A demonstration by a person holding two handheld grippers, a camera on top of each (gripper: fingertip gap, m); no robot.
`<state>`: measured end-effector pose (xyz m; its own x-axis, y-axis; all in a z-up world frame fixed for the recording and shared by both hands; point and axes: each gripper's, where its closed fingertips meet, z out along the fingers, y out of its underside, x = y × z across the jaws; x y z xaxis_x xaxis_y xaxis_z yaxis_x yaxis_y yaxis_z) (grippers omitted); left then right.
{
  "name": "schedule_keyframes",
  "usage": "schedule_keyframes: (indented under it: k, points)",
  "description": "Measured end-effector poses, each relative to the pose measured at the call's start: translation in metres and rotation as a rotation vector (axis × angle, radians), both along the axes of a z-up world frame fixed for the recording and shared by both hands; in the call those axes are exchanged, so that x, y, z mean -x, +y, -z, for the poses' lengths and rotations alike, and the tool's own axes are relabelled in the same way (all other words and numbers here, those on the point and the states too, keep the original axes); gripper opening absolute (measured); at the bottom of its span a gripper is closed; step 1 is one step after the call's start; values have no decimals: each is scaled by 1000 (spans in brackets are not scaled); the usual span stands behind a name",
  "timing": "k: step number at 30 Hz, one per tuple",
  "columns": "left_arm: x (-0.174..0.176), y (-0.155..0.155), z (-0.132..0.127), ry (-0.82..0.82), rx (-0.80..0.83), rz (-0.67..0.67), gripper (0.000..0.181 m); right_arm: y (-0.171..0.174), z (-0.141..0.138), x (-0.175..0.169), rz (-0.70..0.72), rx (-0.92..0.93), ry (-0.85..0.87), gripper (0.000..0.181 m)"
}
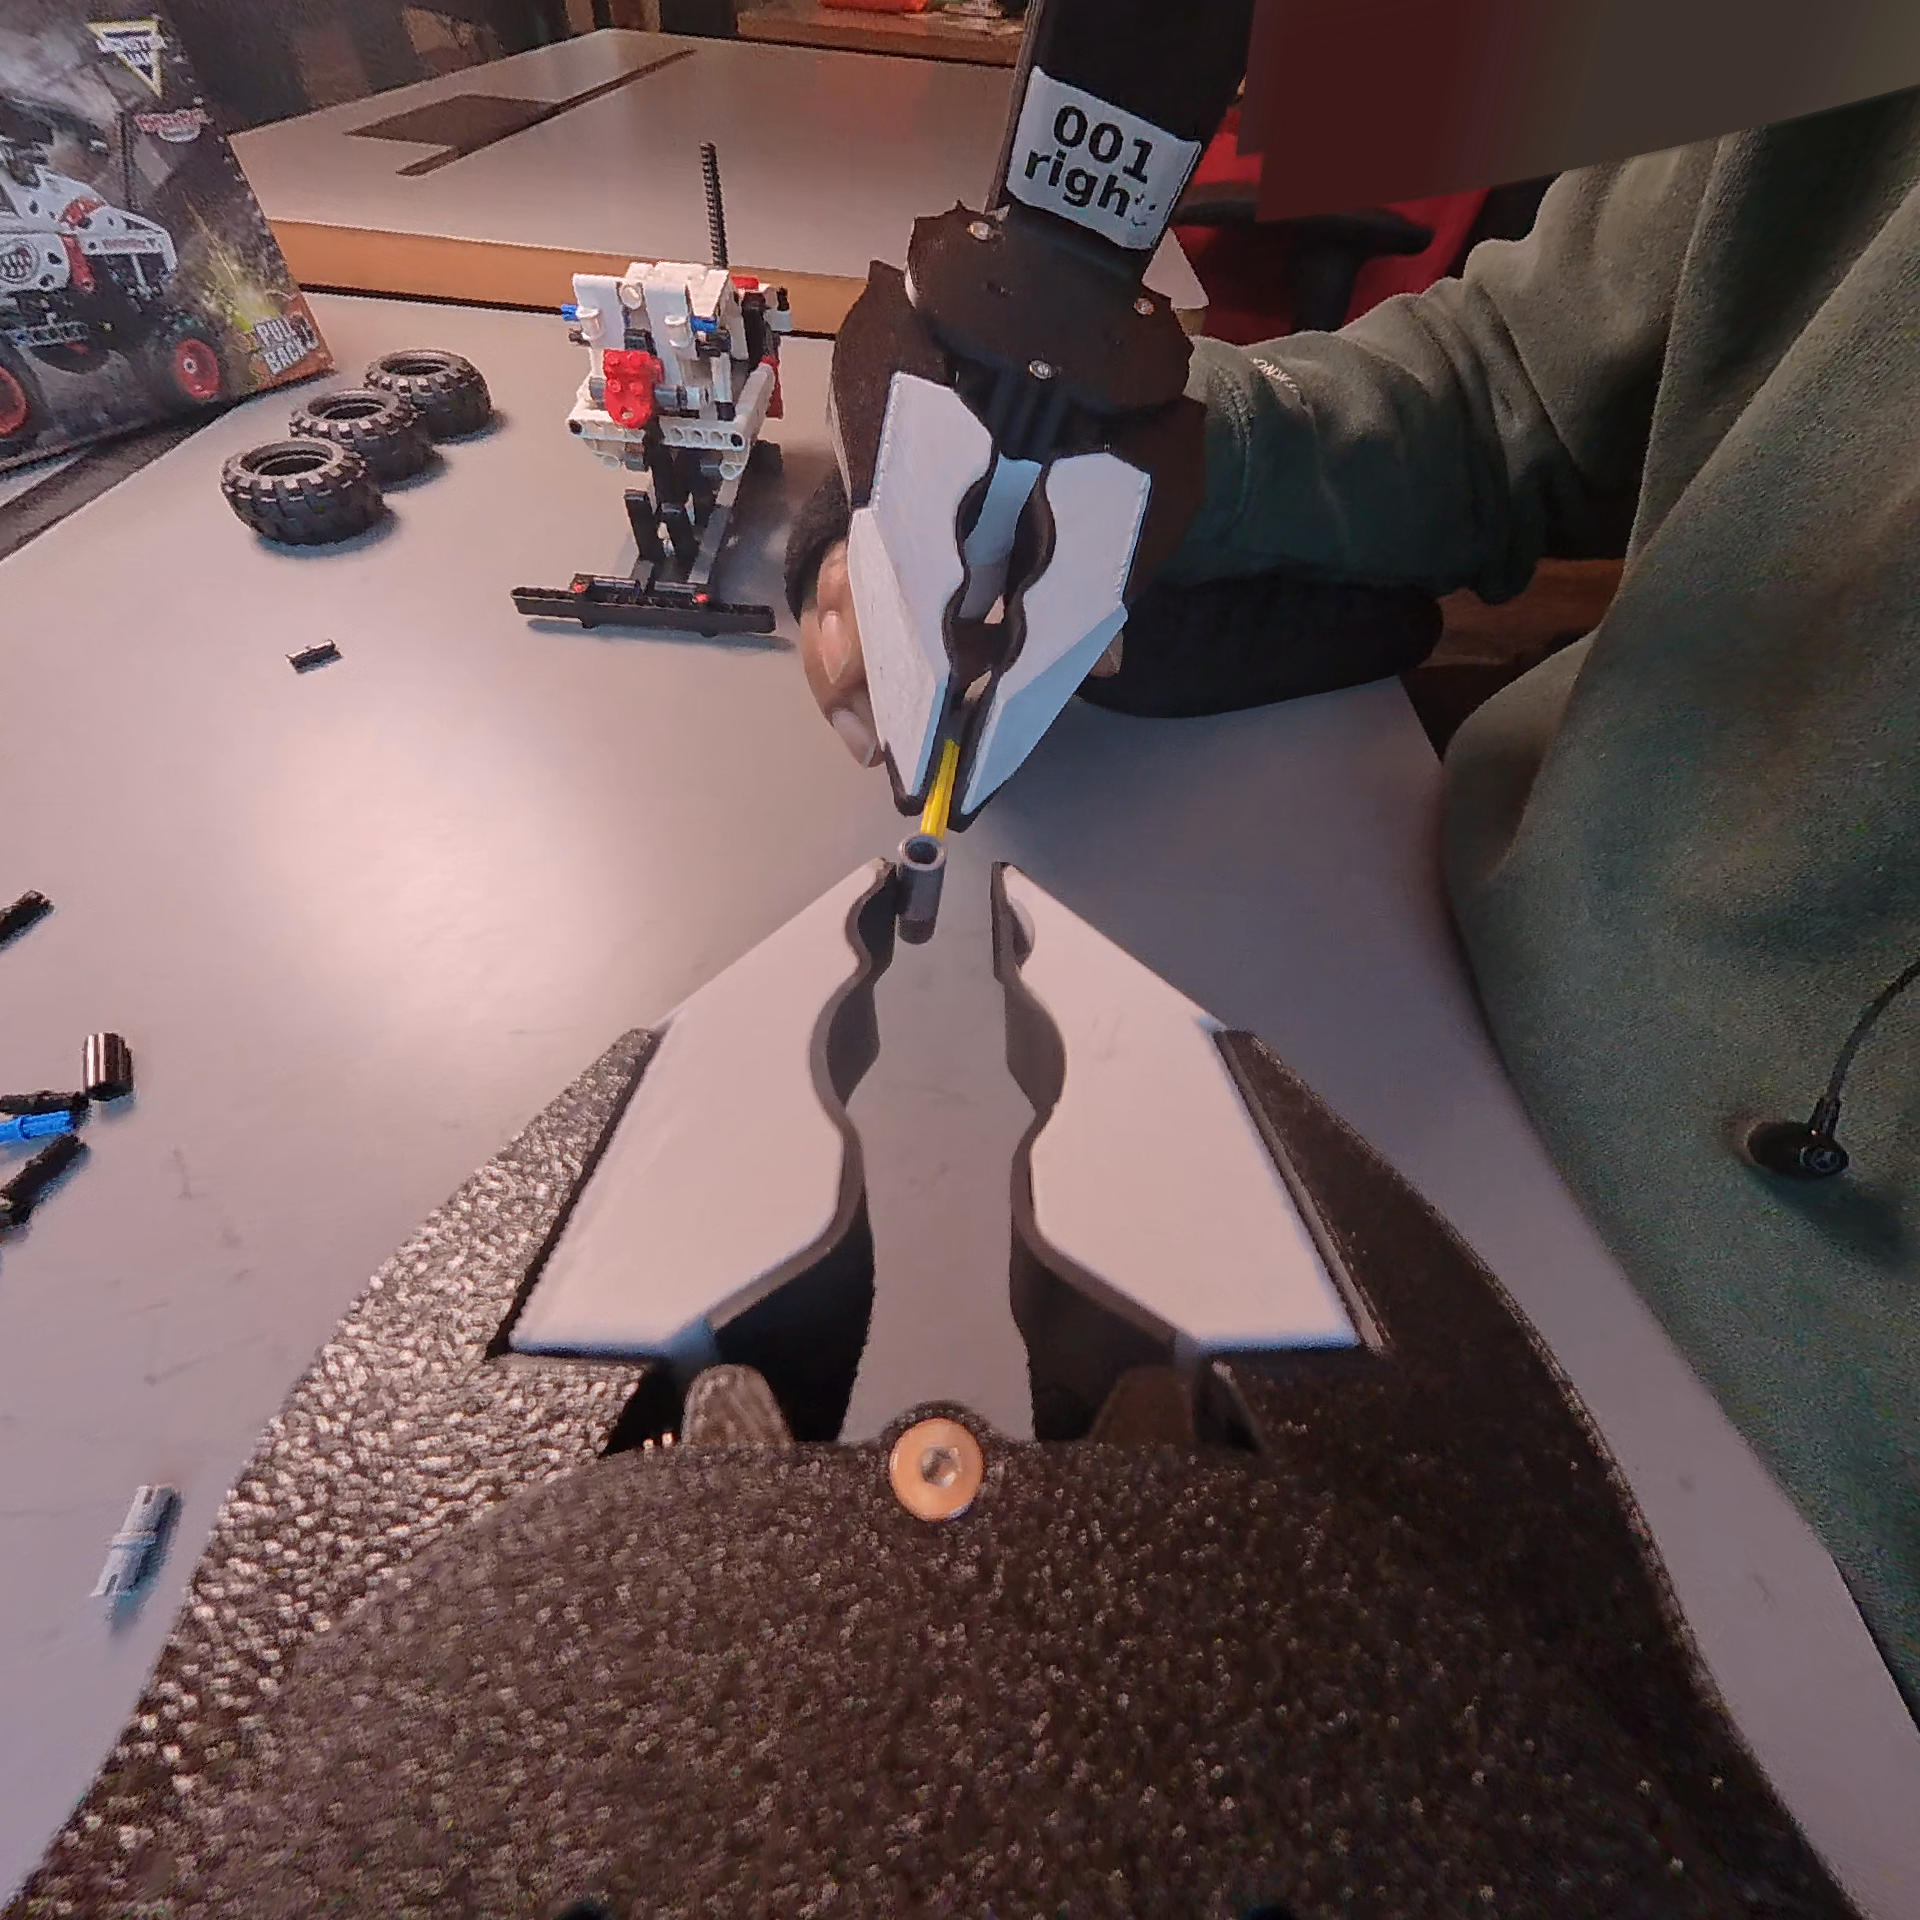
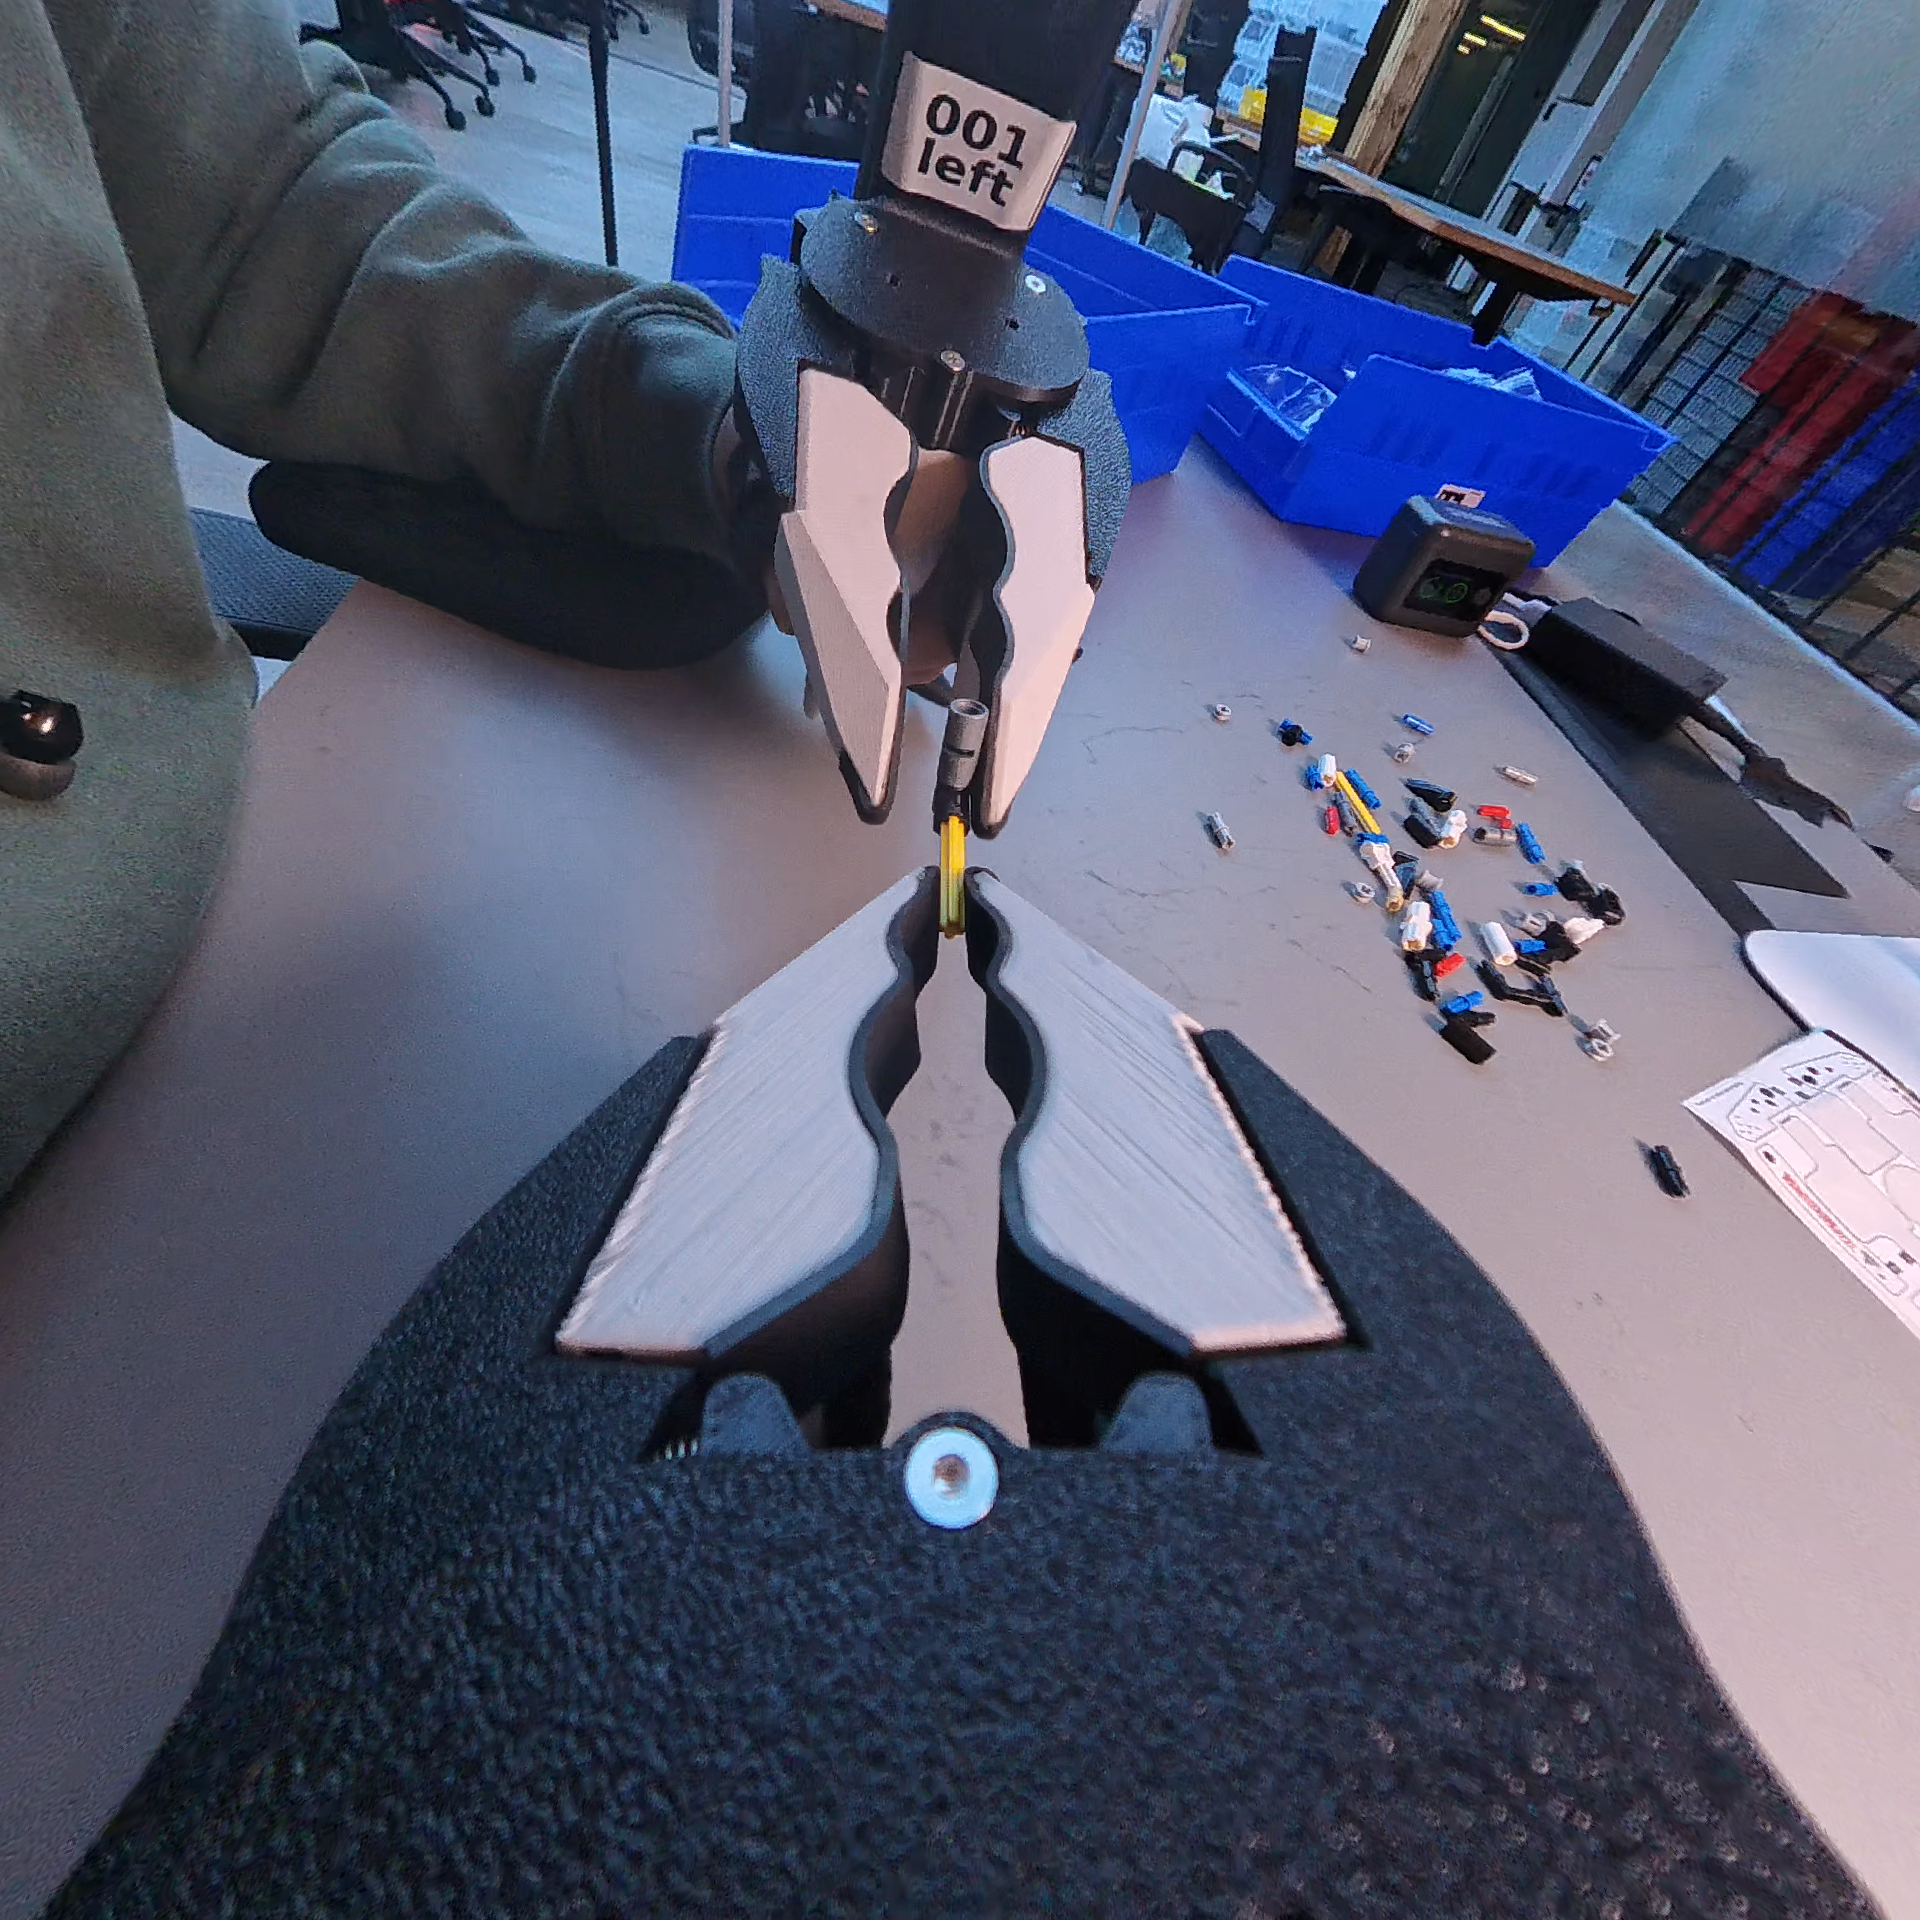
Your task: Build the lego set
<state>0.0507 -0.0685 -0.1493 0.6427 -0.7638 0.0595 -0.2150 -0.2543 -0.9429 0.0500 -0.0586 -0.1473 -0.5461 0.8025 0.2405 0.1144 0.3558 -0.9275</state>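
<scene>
My right gripper (image 2: 951,883) pinches the thin yellow plastic axle (image 2: 951,878); my left gripper (image 1: 940,883) hangs open around the small grey tubular connector (image 1: 921,883) — I'd align them squarely, then push gently.

lego box (image 1: 125,239) cut off by the left edge, only part of its printed truck showing; black pins (image 1: 31,1164) at that same edge half out of view; far end of yellow axle (image 1: 940,784) swallowed between the right gripper (image 1: 935,821) tips; lower end of grey connector (image 2: 956,753) hidden behind the left gripper (image 2: 930,816) fingers; instruction sheet (image 2: 1829,1153) clipped at the right edge; pile of small parts (image 2: 1455,894) too tiny to sort by kind; rear of both grippers' bodies cropped at the bottom
</scene>
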Motion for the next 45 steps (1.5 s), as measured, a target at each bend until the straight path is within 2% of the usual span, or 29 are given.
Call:
schedule_keyframes:
  k: [6, 12, 17, 34, 45]
  points:
    - [4, 2, 3, 31, -3, -30, 8, -2, 2, 0, -2, -2, -4, 4]
    - [4, 3, 6, 18, 24, -36, 17, -1, 4, 1, 2, -2, -8, 4]
    - [3, 2, 5, 39, 1, -32, 8, -2, 0, 1, -5, 14, 3, 4]
    - [1, 1, 2, 0, 16, -26, 7, -2, -2, -1, -16, 43, 2, 4]
    - [3, 2, -1, 278, -213, -75, 7, -3, -4, -2, -23, 20, 40, 4]
